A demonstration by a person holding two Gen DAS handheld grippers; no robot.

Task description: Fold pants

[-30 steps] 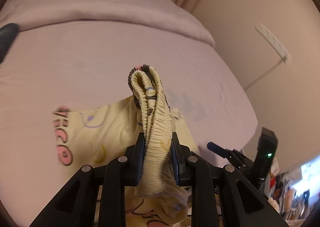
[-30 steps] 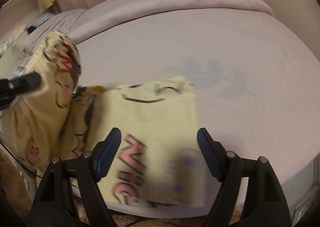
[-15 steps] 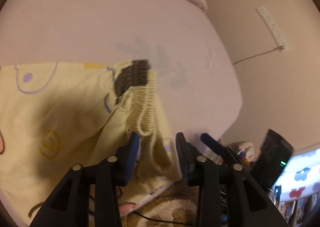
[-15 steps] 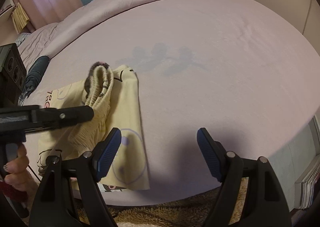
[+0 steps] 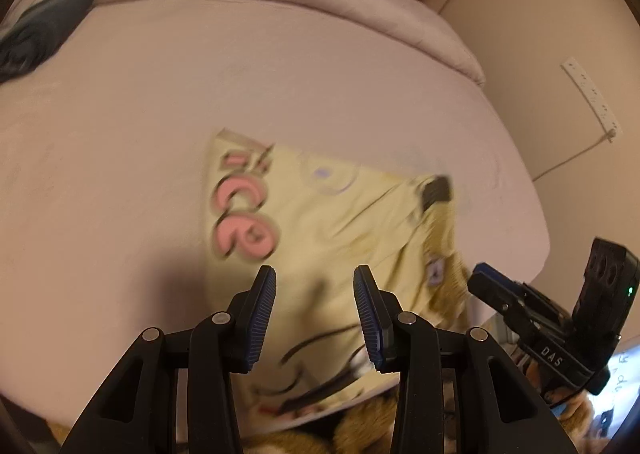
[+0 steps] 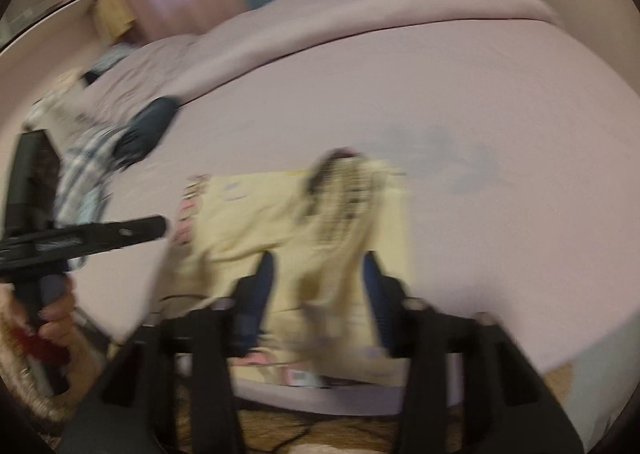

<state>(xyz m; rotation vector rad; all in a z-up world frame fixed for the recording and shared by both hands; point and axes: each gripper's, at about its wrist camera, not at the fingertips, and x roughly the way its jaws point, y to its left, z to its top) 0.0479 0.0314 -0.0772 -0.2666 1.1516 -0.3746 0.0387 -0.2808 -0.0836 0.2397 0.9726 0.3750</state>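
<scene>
Hovering low over the pale yellow cartoon-print pants (image 5: 320, 222) lying folded on the mauve bedsheet (image 5: 120, 134), the left gripper (image 5: 315, 312) has its jaws parted and empty. The right gripper (image 6: 318, 294), blurred, straddles the gathered waistband (image 6: 340, 190), jaws apart.

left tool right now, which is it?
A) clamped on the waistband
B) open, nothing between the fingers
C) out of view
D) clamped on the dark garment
B: the left tool shows a clear gap between its blue pads, with the yellow pants lying on the bed beyond them, not pinched.
</scene>
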